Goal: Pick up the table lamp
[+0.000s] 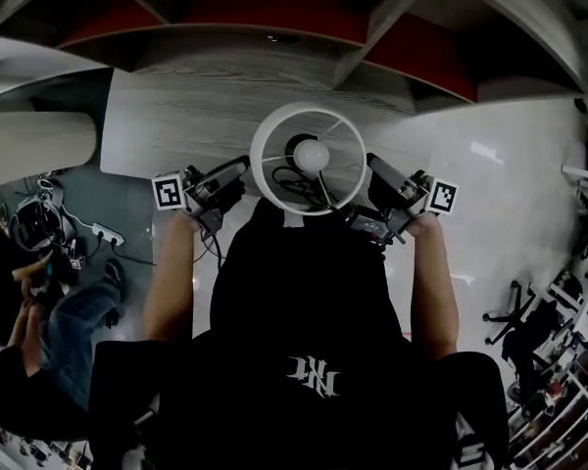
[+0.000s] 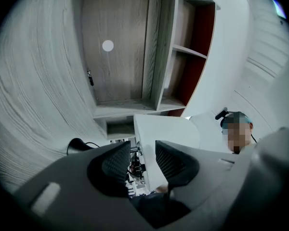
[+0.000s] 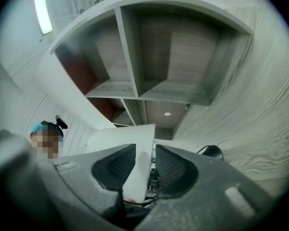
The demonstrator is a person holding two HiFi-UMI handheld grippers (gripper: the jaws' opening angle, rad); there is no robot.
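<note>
**Lamp shade flanked by two slack grippers**

Between the pads of the left gripper the white shade of the table lamp is seen edge-on. It lies close against one pad, while a plain gap is left at the other, so nothing is clamped. The same is found at the right gripper: the jaws are spread, the shade wall passes between them close to one pad, and room is left at the other.

From the head view the left gripper and right gripper are set on opposite sides of the shade's round rim, just ahead of the person's chest. The bulb is seen down through the open top, with a loop of black cord beside it. Whether the lamp's foot rests on anything cannot be told.

Beyond the shade a wide stretch of grey wood-grain tabletop runs to a shelf unit with red backs, which closes off the far side. A dark rounded object with a cord lies on that surface, apart from the shade. Pale floor is open to the right as far as an office chair; to the left a seated person is near.
</note>
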